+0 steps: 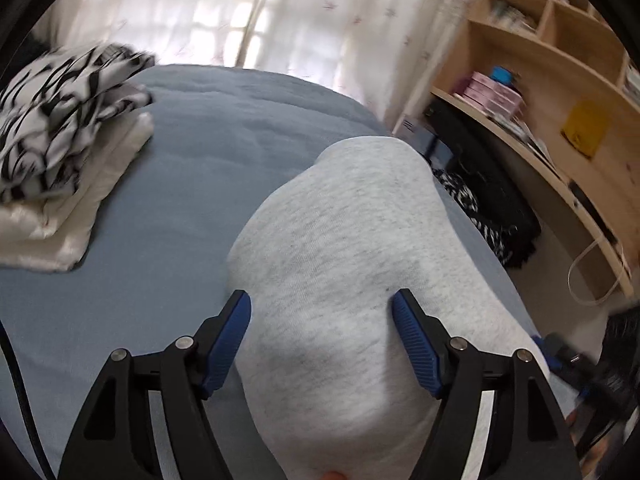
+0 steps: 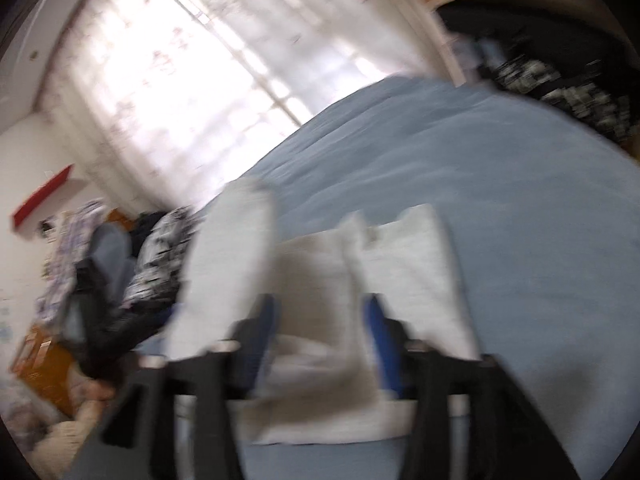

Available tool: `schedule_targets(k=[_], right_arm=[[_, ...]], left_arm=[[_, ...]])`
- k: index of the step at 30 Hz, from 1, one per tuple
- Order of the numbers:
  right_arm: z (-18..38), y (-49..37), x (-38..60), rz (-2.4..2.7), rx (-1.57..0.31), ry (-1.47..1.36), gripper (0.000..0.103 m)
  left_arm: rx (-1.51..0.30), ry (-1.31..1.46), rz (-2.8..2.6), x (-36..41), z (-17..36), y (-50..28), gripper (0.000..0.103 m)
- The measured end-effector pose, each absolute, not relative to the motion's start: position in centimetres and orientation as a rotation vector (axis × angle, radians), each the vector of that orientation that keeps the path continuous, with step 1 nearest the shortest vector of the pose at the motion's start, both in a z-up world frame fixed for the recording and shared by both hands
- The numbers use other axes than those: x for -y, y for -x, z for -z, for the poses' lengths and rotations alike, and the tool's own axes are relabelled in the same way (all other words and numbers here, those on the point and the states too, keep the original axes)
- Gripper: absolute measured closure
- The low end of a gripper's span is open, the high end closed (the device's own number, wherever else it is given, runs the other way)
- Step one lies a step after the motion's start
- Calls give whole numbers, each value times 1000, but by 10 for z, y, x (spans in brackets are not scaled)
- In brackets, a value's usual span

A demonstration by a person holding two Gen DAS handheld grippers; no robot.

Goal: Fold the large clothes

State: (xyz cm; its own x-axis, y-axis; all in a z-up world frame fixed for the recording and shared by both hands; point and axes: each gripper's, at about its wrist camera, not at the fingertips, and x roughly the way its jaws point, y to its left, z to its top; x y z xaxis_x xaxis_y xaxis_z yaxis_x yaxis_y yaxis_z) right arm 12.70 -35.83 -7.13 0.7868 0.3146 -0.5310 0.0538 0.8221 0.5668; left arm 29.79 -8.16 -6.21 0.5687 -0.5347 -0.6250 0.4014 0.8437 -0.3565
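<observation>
Folding looks nearly finished, judging by the compact bundle; the step in hand reads as letting go after a fold and setting up for the next hold. Left gripper [image 1: 322,310]: jaws apart, blue pads standing either side of the grey garment [image 1: 360,264] without pressing it; the cloth lies between and below them. Right gripper [image 2: 320,324]: jaws apart too, as far as heavy blur allows, with pale cloth showing between the pads; no squeeze visible, so I take it as released. No earlier view to compare. The garment, a light heather-grey knit, sits on the blue bed [image 1: 200,168] near its right-hand edge in the left wrist view, mounded rather than flat, smooth on top, soft rounded edges, one faint dent near the gripper. In the right wrist view its layers appear stacked with squared corners, though blur hides detail. A stack of folded clothes [image 1: 64,148], black-and-white print over cream, lies well apart at the far left of the bed. Next move probably calls for pinching the whole bundle evenly, since thick knit may spring open or slide if caught by one layer only.
</observation>
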Motion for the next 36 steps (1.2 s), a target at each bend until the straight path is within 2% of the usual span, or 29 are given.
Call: schedule_targets(k=[1,6,11,13,18,22,25,32,35,36], right_arm=[[70,-133,357,-175,-678,-618,35],[83,-168,383,-218,-766,-817,35],[128,-200,392,-279,-905,-998,34],[148,-208,389,-315,-946,-1057,23],[188,-221,387,-394,-946,-1237,21],[194,-230,385,-461,-923,-1311,5],[189,-236,380,-605,-890,-1366,4],[135,-243,359,-715,-831,-1135,3],[118,-255,347,-632,-882,-988,3],[118,-262,345,-610,-899,-971,7]], left_arm=[[-792,177,555,82,63,-297,28],[-794,196,556,74,67,-301,24],[-801,237,562,63,72,-299,20],[-795,235,563,63,73,-300,20],[-791,240,568,63,76,-302,19],[-787,247,566,62,78,-305,16],[-789,264,568,62,81,-306,15],[-758,203,551,72,76,-302,15],[-744,172,538,77,73,-300,15],[-739,165,527,78,73,-299,15]])
